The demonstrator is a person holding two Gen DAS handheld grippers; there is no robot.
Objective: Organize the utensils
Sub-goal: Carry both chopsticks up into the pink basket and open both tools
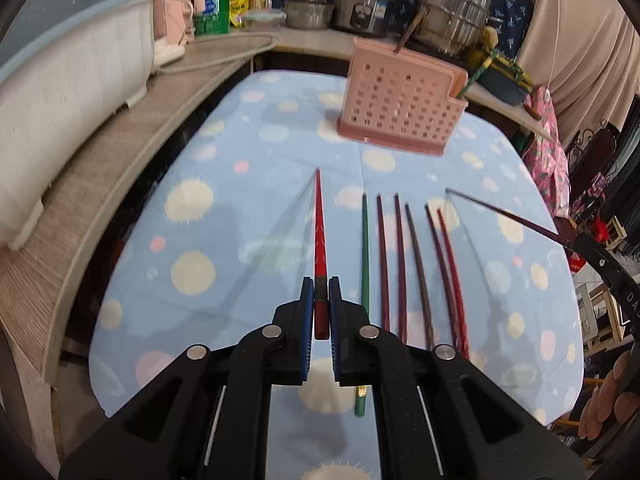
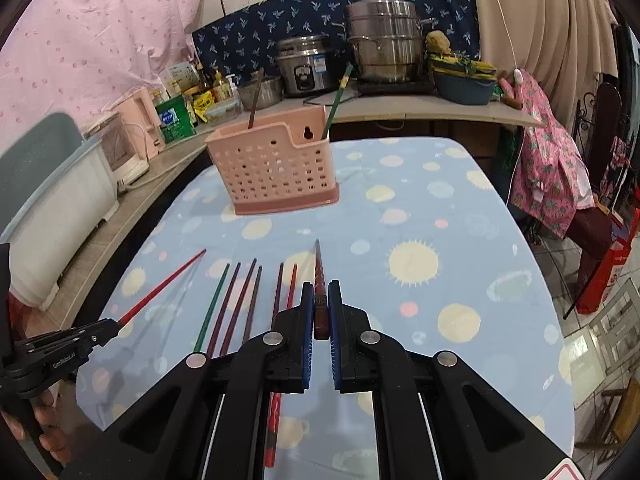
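My left gripper (image 1: 320, 286) is shut on a bright red chopstick (image 1: 319, 224) and holds it above the blue spotted tablecloth (image 1: 224, 168), pointing forward. My right gripper (image 2: 320, 292) is shut on a dark maroon chopstick (image 2: 319, 270), also raised. Several chopsticks lie side by side on the cloth, a green one (image 1: 364, 248) leftmost, then dark red and brown ones (image 1: 416, 256). A pink perforated utensil holder (image 1: 400, 98) stands at the far middle of the table; it holds a brown chopstick (image 2: 255, 98) and a green one (image 2: 338, 98). The right gripper shows at the right edge of the left wrist view (image 1: 570, 245).
A wooden counter (image 1: 120, 152) runs along the left with a white and blue tub (image 1: 60, 80). At the back stand bottles, a rice cooker (image 2: 306, 66) and a steel steamer pot (image 2: 384, 40). A pink cloth-covered chair (image 2: 552, 168) stands off the table's right side.
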